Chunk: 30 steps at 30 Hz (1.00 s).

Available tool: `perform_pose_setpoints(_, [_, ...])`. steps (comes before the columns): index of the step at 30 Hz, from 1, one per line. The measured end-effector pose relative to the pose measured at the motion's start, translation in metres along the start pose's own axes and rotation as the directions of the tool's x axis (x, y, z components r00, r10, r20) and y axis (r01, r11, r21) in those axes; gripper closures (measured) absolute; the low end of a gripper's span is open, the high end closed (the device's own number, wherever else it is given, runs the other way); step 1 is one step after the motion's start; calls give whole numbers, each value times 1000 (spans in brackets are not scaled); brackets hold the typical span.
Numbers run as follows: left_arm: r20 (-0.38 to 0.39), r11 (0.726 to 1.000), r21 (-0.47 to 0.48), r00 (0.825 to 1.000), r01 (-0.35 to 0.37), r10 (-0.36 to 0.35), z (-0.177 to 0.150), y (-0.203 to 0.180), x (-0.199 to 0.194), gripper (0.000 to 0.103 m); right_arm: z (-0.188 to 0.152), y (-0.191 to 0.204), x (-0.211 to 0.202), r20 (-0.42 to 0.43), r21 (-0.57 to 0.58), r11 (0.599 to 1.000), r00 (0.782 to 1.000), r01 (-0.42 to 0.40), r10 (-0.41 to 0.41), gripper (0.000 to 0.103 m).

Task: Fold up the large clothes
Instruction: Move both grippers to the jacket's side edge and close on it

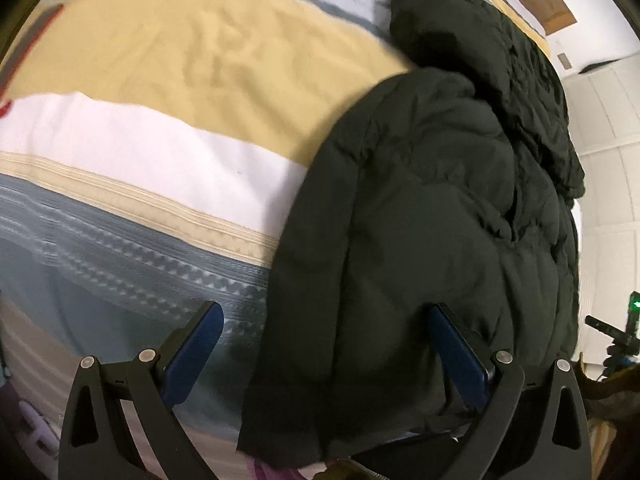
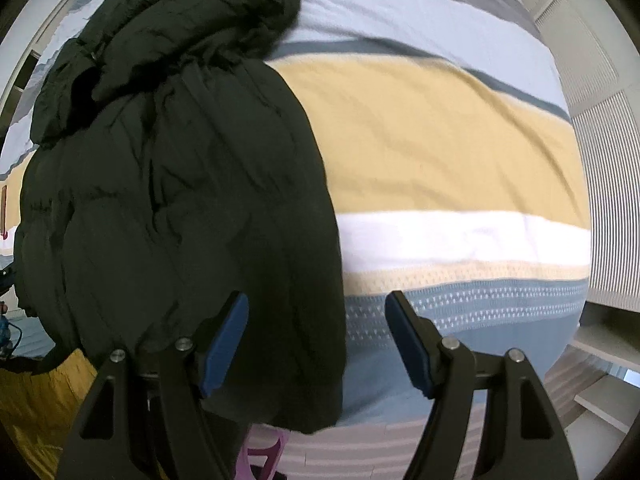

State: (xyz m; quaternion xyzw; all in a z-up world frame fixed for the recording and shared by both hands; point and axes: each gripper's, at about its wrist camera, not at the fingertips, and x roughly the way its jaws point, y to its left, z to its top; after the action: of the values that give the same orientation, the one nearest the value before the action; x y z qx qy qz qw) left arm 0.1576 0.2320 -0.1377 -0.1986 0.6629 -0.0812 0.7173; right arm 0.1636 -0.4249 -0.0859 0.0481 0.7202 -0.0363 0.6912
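Observation:
A large black puffer jacket [image 1: 440, 208] lies lengthwise on a striped bed, its hood at the far end. It also shows in the right wrist view [image 2: 180, 184]. My left gripper [image 1: 326, 320] is open, its jaws wide apart above the jacket's near left edge and hem; nothing is between the pads. My right gripper [image 2: 316, 312] is open above the jacket's near right edge, the left finger [image 2: 224, 344] over the jacket and the right finger [image 2: 408, 340] over the bedcover. Neither holds the fabric.
The bedcover [image 1: 160, 80] has yellow, white, grey and blue stripes and also shows in the right wrist view [image 2: 440, 140]. White panelled furniture [image 2: 600, 160] stands to the right. A dark device with a green light [image 1: 632, 308] sits at the far right. Wooden floor [image 2: 40, 400] shows below.

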Motion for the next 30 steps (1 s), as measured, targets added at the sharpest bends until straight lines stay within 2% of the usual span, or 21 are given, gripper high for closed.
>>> perform_pose_setpoints(6, [-37,998,-10,997,68,-68,0,0,22,3,-14,-7,6,-31,19,1000,999,-17,17,33])
perform_pose_setpoints(15, [-82,995,-27,992,98,-100,-3,-11,34,3,-33,-25,42,-51,80,988,989,-132,136,33])
perform_pose_setpoints(24, [-89,995,-47,991,93,-97,-12,-22,44,3,-53,-46,88,-44,193,937,951,-292,306,33])
perform_pose_setpoints(30, [-97,997,-63,994,42,-48,-15,-34,49,3,-64,-45,107,-42,236,899,920,-369,389,33])
